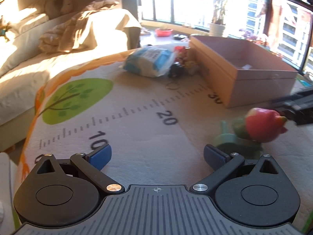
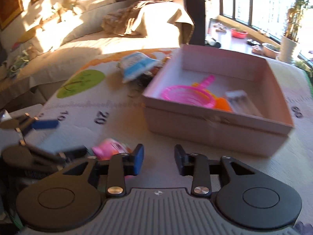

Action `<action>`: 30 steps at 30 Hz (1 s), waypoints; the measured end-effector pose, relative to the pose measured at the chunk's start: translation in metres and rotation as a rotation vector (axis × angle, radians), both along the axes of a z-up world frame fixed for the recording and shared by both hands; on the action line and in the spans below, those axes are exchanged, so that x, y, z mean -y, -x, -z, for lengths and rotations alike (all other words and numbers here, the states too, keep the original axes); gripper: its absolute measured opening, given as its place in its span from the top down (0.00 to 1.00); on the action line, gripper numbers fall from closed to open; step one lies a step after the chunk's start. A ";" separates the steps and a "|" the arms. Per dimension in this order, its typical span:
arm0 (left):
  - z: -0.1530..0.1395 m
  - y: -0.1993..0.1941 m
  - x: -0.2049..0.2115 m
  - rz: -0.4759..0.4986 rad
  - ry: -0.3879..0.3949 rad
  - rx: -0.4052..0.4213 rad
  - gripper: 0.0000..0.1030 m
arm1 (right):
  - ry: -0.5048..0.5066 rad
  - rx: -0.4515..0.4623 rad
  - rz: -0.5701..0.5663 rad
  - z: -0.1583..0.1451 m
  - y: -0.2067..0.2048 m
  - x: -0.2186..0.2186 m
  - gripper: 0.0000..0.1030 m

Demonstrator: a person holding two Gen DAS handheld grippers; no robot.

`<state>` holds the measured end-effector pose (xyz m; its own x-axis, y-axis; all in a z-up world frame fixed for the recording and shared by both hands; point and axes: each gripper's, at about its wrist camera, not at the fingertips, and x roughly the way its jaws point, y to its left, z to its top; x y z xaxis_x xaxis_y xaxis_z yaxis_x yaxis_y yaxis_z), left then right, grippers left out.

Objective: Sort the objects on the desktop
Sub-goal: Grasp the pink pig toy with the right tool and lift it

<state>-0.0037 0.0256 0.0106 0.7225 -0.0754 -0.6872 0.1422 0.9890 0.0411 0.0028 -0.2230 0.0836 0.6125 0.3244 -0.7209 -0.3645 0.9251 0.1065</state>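
A red-pink toy on a green base (image 1: 260, 126) stands on the printed mat, just right of and beyond my left gripper (image 1: 157, 155), which is open wide with only mat between its blue pads. In the right wrist view the same toy (image 2: 109, 149) shows blurred pink, to the left of my right gripper (image 2: 158, 159). That gripper is open and holds nothing. The left gripper (image 2: 68, 137) appears at the left edge there. A pink cardboard box (image 2: 215, 125) ahead holds a pink sieve (image 2: 187, 96), an orange piece (image 2: 222, 104) and a clear packet (image 2: 241, 101).
A blue-and-white bag (image 1: 148, 60) and a small black toy (image 1: 176, 69) lie beside the box (image 1: 244, 78) at the mat's far side. A thin wire ring (image 1: 173, 86) lies nearer. A sofa (image 1: 29, 62) with blankets runs along the left. Windows and plant pots are behind.
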 end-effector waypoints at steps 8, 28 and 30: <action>-0.006 -0.002 0.005 0.003 -0.024 -0.001 0.00 | -0.131 0.011 0.016 0.002 0.018 0.033 0.31; -0.023 0.016 0.007 0.060 0.042 0.018 0.00 | -0.200 0.124 0.039 -0.004 0.020 0.034 0.59; -0.022 0.019 0.024 0.138 0.061 0.010 0.00 | -0.070 0.212 0.097 -0.006 0.033 0.041 0.58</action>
<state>-0.0229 0.0014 0.0324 0.7093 -0.2157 -0.6711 0.2766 0.9609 -0.0165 -0.0306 -0.2645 0.0899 0.7787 0.3009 -0.5506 -0.2950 0.9500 0.1020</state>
